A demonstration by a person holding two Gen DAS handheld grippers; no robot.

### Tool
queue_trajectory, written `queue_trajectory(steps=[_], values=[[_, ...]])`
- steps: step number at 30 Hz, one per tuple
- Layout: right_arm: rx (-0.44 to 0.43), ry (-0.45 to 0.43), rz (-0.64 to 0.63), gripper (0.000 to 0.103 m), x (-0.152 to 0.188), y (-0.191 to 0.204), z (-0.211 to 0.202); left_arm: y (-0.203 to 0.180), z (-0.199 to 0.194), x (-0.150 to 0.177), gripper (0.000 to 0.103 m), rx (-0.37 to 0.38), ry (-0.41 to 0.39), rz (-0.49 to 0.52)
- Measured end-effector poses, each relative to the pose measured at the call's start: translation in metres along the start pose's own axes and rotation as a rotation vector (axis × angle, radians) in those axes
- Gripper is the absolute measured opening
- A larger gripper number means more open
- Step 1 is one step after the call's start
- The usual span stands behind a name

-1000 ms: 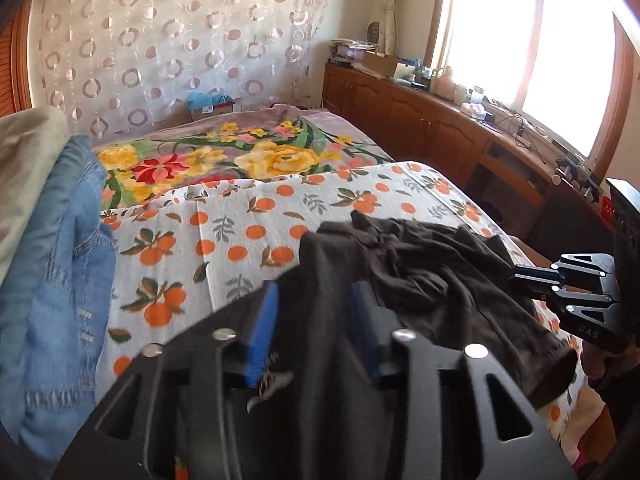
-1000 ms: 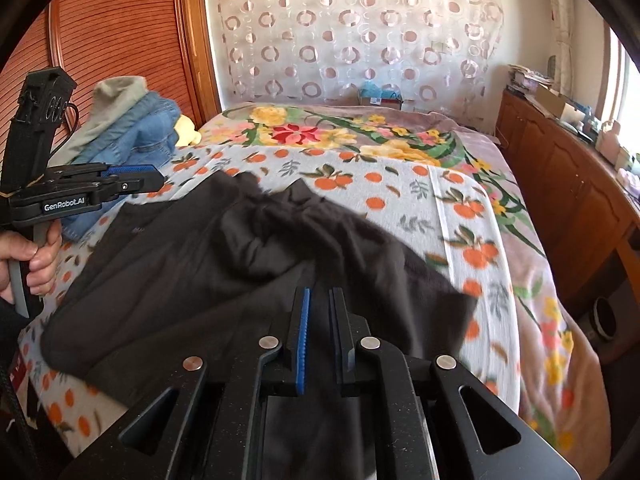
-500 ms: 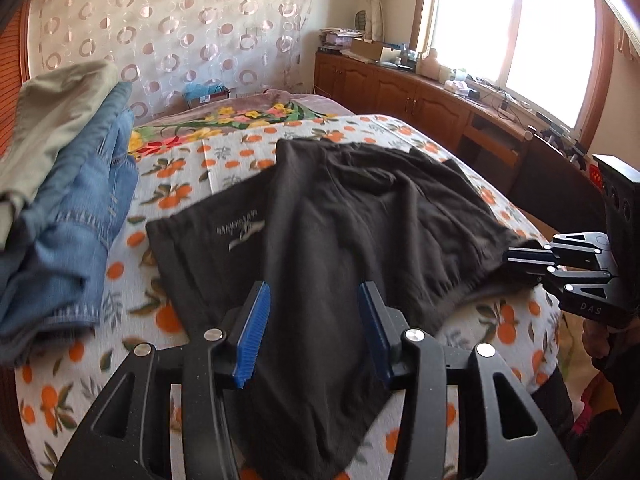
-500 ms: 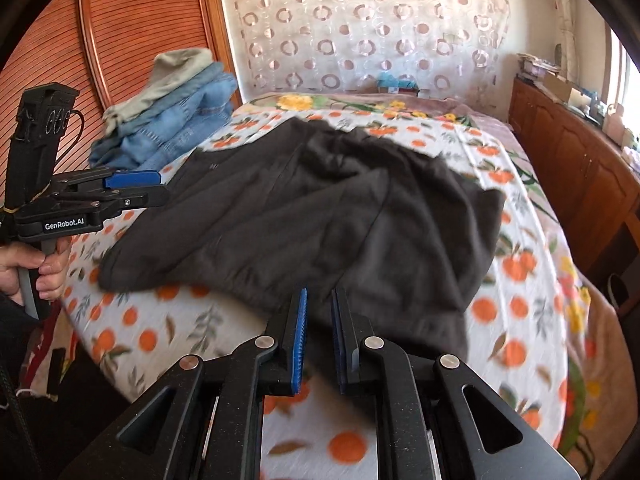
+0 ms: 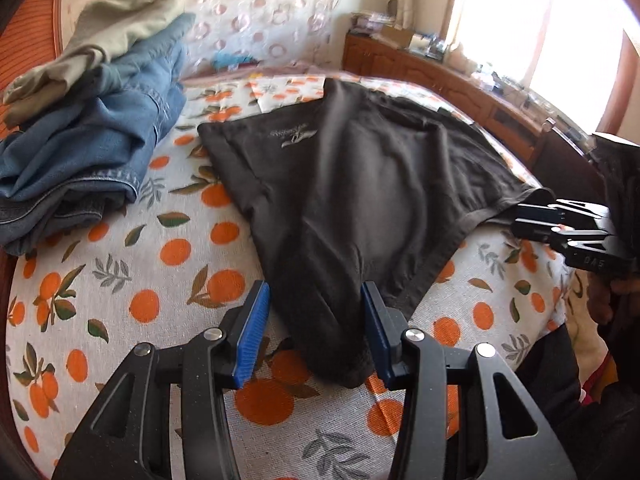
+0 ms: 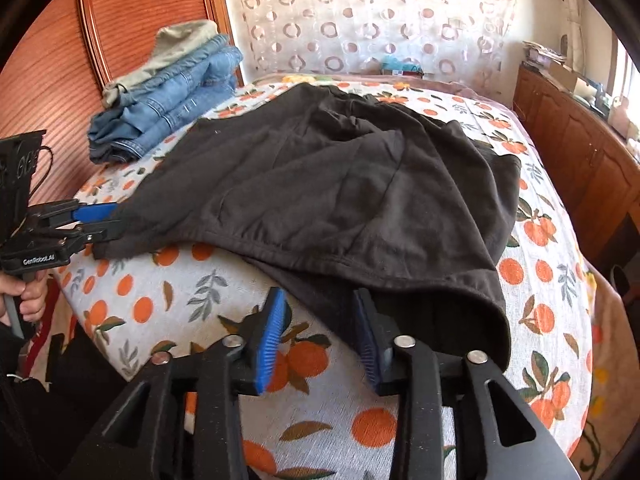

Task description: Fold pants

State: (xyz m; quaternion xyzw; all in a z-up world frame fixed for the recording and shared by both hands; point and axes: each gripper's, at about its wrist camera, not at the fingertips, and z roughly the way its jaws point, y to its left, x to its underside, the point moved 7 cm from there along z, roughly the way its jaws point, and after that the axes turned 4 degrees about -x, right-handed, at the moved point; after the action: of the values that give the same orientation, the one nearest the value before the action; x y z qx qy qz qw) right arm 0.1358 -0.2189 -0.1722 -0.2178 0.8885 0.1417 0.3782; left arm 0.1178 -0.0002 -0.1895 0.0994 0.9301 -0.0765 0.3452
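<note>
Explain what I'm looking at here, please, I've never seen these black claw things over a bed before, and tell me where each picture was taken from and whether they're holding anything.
There is no robot here. A person holds a handheld tool in each hand, each ending in a two-finger claw with blue pads and carrying a wide-angle camera that looks out along the fingers.

One picture comes from the left claw; the right claw appears at its right edge. The other picture comes from the right claw, with the left claw at its left edge.

On the bed lies a sheet with an orange-fruit print. Spread on it are black pants. Further back is a stack of folded jeans with a beige garment on top.

Both claws are open and grip nothing. Each has a near end of the pants lying between its fingers, unpinched.
</note>
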Motion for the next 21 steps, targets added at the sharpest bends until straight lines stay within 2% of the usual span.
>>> queue_trajectory(steps=[4,5,6,8,9,10,13,18,21], values=[[0.035,0.009,-0.052,0.042,0.0,0.009,0.005,-0.002,0.0,-0.001,0.047,-0.002,0.0,0.006],[0.044,0.008,-0.065,0.042,0.0,0.01,0.006,-0.003,0.001,0.0,0.041,0.001,-0.001,0.011],[0.054,0.004,-0.078,0.042,0.001,0.011,0.007,-0.004,0.001,-0.001,0.029,-0.003,-0.006,0.015],[0.067,-0.006,-0.091,0.033,0.002,0.011,0.007,-0.004,0.002,-0.002,0.017,0.006,-0.008,0.01],[0.062,-0.008,-0.084,0.023,0.002,0.01,0.007,-0.003,0.002,-0.003,0.015,0.014,-0.007,0.003],[0.059,-0.008,-0.078,0.016,0.003,0.008,0.005,-0.003,0.001,-0.004,0.013,0.017,-0.009,-0.004],[0.028,-0.004,-0.068,0.008,0.004,0.003,0.002,0.001,-0.007,-0.016,0.011,0.02,-0.042,-0.031],[-0.034,-0.008,-0.073,0.006,0.006,0.003,-0.01,0.003,-0.029,-0.04,0.011,0.028,-0.105,-0.058],[-0.051,-0.017,-0.088,0.006,0.008,0.005,-0.024,0.003,-0.036,-0.046,0.011,0.032,-0.11,-0.06]])
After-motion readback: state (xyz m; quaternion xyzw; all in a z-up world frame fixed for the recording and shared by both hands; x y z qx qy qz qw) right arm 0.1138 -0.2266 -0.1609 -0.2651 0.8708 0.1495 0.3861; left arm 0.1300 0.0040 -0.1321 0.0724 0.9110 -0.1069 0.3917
